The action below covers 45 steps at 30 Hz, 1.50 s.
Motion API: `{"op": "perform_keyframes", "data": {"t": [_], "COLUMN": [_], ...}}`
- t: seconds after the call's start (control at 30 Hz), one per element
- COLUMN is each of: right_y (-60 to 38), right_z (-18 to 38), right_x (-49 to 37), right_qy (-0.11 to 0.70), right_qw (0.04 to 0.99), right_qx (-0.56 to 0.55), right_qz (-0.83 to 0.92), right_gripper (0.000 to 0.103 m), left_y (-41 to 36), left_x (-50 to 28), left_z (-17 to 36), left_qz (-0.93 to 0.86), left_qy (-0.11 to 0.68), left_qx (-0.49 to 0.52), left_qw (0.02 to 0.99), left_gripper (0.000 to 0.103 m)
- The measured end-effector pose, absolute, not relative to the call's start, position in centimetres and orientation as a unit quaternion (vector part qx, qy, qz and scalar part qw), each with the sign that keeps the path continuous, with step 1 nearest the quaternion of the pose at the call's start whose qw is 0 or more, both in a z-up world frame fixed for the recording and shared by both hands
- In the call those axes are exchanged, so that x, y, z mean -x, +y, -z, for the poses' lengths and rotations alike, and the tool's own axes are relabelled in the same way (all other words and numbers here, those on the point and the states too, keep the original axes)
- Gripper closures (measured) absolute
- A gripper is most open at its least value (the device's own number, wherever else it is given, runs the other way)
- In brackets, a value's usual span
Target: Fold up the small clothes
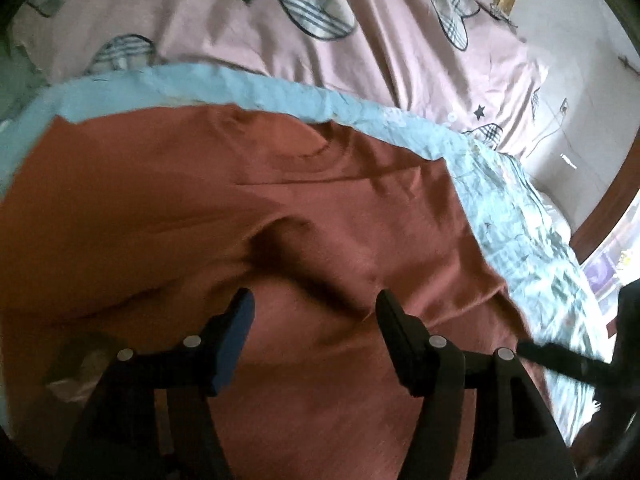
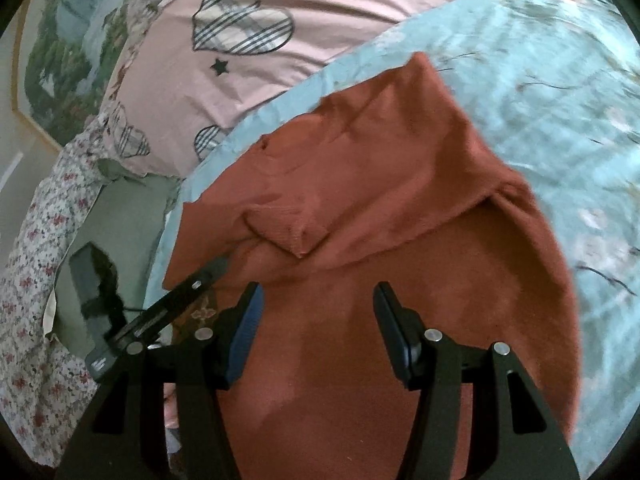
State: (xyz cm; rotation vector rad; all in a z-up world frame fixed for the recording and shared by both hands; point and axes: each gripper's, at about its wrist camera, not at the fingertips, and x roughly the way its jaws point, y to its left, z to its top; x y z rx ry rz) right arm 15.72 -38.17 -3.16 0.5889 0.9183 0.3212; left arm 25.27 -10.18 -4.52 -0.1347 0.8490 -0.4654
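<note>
I have both tools spread wide over the rust-red top [image 2: 360, 208], which fills the middle of each frame on the light blue quilt [image 2: 540, 92] — the left gripper [image 1: 314, 312] and right gripper [image 2: 318, 304] pinch nothing. My worry: one sleeve lies folded across the chest, and a careless grab could take two layers at once or drag the quilt along, undoing that fold. I can read no label or writing anywhere.
</note>
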Motion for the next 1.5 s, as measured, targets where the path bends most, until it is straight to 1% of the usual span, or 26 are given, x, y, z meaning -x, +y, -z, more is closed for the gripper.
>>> {"op": "perform_keyframes", "data": {"t": [0.13, 0.27, 0.43, 0.57, 0.63, 0.67, 0.7, 0.73, 0.77, 0.83, 0.93, 1.03, 1.13, 1.23, 1.37, 1.47, 1.5], "right_y": [-35.8, -34.3, -32.6, -30.4, -29.5, -29.1, -28.9, -29.0, -29.2, -29.9, -30.8, -33.0, -34.9, -36.1, -37.6, -38.6, -38.9], "right_z": [3.3, 3.9, 4.9, 5.5, 6.0, 6.1, 6.0, 5.8, 5.6, 4.2, 1.8, -1.5, -2.4, -0.9, 3.3, 5.0, 5.1], "right_x": [-17.8, -20.9, -25.9, -28.3, -28.8, -28.8, -28.6, -28.5, -28.3, -27.8, -27.3, -26.8, -26.0, -25.4, -24.2, -22.9, -22.5], "right_qy": [0.435, 0.439, 0.458, 0.485, 0.498, 0.5, 0.495, 0.492, 0.488, 0.466, 0.438, 0.393, 0.379, 0.395, 0.445, 0.47, 0.471], "right_qw": [0.842, 0.842, 0.847, 0.84, 0.833, 0.834, 0.839, 0.84, 0.841, 0.855, 0.876, 0.906, 0.916, 0.91, 0.887, 0.875, 0.875], "right_qx": [-0.267, -0.262, -0.215, -0.16, -0.134, -0.112, -0.097, -0.092, -0.092, -0.084, -0.057, -0.024, 0.006, 0.03, 0.05, 0.046, 0.043], "right_qz": [-0.174, -0.175, -0.165, -0.185, -0.2, -0.204, -0.206, -0.209, -0.214, -0.21, -0.194, -0.154, -0.132, -0.123, -0.114, -0.108, -0.105], "right_gripper": [0.045, 0.045, 0.045, 0.045, 0.045, 0.047, 0.063, 0.082, 0.085, 0.088, 0.089, 0.089, 0.089, 0.089, 0.089, 0.085, 0.082], "left_y": [-4.1, 2.1, 9.3, 12.2, 12.5, 12.5, 12.4, 12.3, 12.3, 11.8, 11.5, 11.0, 10.3, 10.2, 10.2, 10.6, 10.7], "left_x": [-24.1, -23.8, -24.8, -26.0, -26.4, -26.6, -26.6, -26.6, -26.5, -26.8, -26.9, -27.3, -28.0, -28.7, -28.6, -28.4, -28.4], "left_z": [3.5, 3.6, 5.5, 6.7, 7.2, 7.4, 7.5, 7.7, 7.7, 7.7, 7.8, 7.8, 7.7, 8.0, 8.1, 8.1, 8.2], "left_qz": [0.176, 0.091, 0.0, -0.016, -0.018, -0.019, -0.02, -0.019, -0.019, -0.018, -0.017, -0.019, -0.024, -0.03, -0.031, -0.029, -0.027], "left_qy": [0.395, 0.386, 0.407, 0.416, 0.42, 0.421, 0.421, 0.422, 0.421, 0.422, 0.423, 0.425, 0.426, 0.433, 0.43, 0.426, 0.425], "left_qx": [0.062, 0.06, 0.112, 0.157, 0.154, 0.151, 0.149, 0.145, 0.142, 0.137, 0.135, 0.121, 0.097, 0.089, 0.094, 0.108, 0.11], "left_qw": [0.899, 0.916, 0.906, 0.896, 0.894, 0.894, 0.894, 0.895, 0.896, 0.896, 0.896, 0.897, 0.899, 0.896, 0.897, 0.898, 0.898], "left_gripper": [0.039, 0.038, 0.038, 0.038, 0.036, 0.036, 0.034, 0.034, 0.034, 0.033, 0.032, 0.031, 0.031, 0.03, 0.03, 0.03, 0.03]}}
